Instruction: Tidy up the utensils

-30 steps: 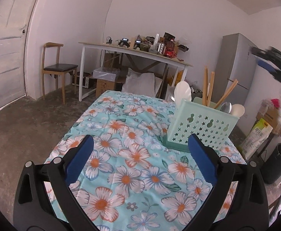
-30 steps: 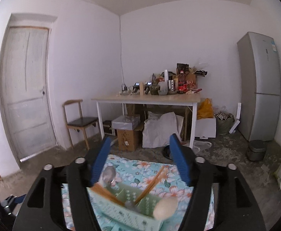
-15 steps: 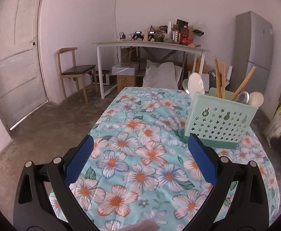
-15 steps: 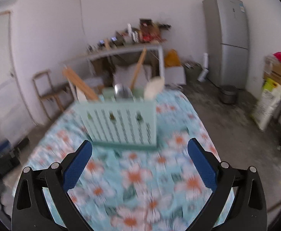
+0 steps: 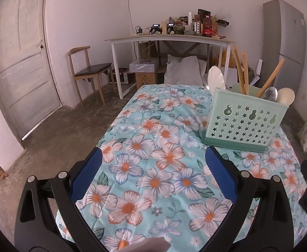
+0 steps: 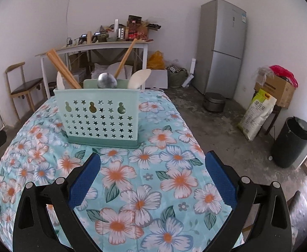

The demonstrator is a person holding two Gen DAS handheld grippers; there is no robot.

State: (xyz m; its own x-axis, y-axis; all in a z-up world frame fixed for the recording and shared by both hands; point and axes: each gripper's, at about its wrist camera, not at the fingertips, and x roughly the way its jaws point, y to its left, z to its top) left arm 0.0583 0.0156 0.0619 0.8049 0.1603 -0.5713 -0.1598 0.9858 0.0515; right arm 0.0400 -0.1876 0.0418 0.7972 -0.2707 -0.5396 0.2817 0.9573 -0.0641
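A mint-green utensil holder [image 5: 243,124] with star cut-outs stands upright on the flowered tablecloth [image 5: 153,138]. Sticking out of it are wooden chopsticks [image 5: 240,73], a metal spoon [image 5: 270,94] and white spoons [image 5: 215,79]. My left gripper [image 5: 153,155] is open and empty above the cloth, with the holder ahead to its right. In the right wrist view the holder [image 6: 98,119] stands ahead and slightly left, with chopsticks [image 6: 63,69], the metal spoon [image 6: 107,80] and a white spoon [image 6: 139,77] in it. My right gripper [image 6: 153,157] is wide open with nothing between its fingers.
A cluttered white table [image 5: 170,40] stands against the back wall, with a wooden chair [image 5: 88,71] to its left and a door [image 5: 16,63] further left. A grey fridge [image 6: 222,46], a sack [image 6: 256,113] and a black bin [image 6: 290,142] stand right of the cloth-covered table.
The right wrist view dropped from the back wall to the tabletop, the holder now further ahead, and its jaws spread wider. The left wrist view turned a little; its gripper stayed open.
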